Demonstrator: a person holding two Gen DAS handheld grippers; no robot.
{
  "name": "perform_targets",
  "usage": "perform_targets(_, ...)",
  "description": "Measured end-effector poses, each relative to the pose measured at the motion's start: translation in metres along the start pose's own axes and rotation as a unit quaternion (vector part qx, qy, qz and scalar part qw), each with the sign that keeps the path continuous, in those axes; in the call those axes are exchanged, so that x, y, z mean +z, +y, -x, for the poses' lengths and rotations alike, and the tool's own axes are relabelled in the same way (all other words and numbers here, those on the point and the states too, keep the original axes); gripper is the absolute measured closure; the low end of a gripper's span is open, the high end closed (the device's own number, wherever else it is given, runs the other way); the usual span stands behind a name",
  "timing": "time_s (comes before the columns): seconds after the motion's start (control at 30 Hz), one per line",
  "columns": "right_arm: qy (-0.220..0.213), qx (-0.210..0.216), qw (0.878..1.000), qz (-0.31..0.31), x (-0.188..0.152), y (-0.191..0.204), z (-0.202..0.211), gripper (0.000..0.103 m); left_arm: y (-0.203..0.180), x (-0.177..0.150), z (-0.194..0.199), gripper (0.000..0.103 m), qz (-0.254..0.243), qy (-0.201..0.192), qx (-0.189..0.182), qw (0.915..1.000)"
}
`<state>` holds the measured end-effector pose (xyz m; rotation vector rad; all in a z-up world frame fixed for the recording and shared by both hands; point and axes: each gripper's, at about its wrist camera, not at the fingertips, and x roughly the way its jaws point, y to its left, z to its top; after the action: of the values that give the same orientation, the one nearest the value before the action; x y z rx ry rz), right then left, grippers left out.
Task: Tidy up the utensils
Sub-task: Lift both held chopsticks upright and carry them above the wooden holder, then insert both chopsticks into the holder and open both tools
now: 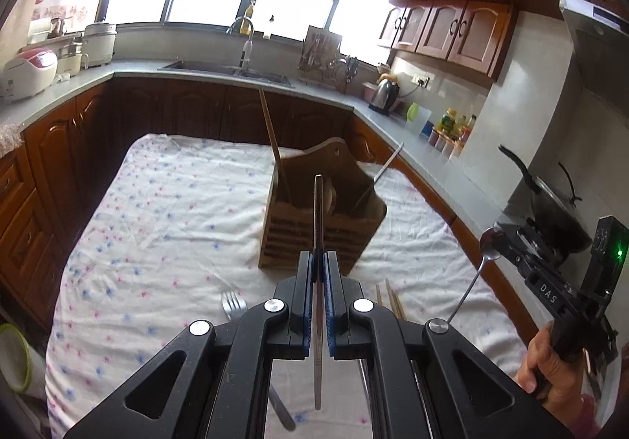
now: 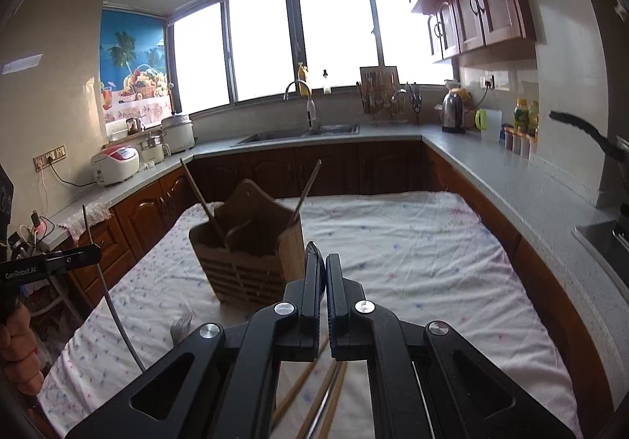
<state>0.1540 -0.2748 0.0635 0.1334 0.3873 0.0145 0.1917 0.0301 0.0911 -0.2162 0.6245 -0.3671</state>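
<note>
Left gripper (image 1: 318, 270) is clamped on a flat metal utensil (image 1: 318, 211) standing upright between its pads. Right gripper (image 2: 325, 273) pinches a spoon (image 2: 313, 248) by the bowl. Beyond both, the wooden holder (image 1: 322, 214) stands on the cloth (image 1: 165, 211), chopsticks (image 1: 275, 148) leaning inside. A fork (image 1: 234, 305) and loose chopsticks (image 1: 389, 297) lie nearby.

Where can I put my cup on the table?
The cloth left of the holder is bare, and so is the cloth on its right, toward the counter. The near edge is crowded: fork and chopsticks.
</note>
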Motion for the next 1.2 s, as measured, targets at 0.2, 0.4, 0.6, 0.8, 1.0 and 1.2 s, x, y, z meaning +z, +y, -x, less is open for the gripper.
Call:
perform_targets(0.2, -0.028, -0.008, 1.0, 0.011, 0.025, 0.004, -0.014, 0.1, 0.004, 0.026, -0.003, 0.1, -0.002, -0.03, 0.001, 0.9995)
perform_targets(0.4, -0.06, -0.018, 0.998, 0.013, 0.054, 0.008, -0.034, 0.1, 0.005, 0.058, -0.009, 0.1, -0.01, -0.076, 0.01, 0.997)
perform_targets(0.6, -0.092, -0.034, 0.995, 0.023, 0.082, 0.011, -0.056, 0.1, 0.007, 0.086, -0.024, 0.1, -0.008, -0.116, 0.024, 0.9929)
perform_targets(0.8, -0.112, -0.053, 0.991, 0.043, 0.093, 0.02, -0.081, 0.1, 0.012, 0.1, -0.058, 0.1, 0.0, -0.137, 0.038, 0.9898)
perform_targets(1.0, -0.113, -0.065, 0.988, 0.081, 0.077, 0.037, -0.107, 0.1, 0.013, 0.087, -0.101, 0.1, 0.007, -0.155, 0.056, 0.9862)
perform_targets(1.2, -0.099, -0.064, 0.988, 0.098, 0.054, 0.048, -0.125, 0.1, 0.011, 0.055, -0.143, 0.1, 0.009, -0.143, 0.062, 0.9877)
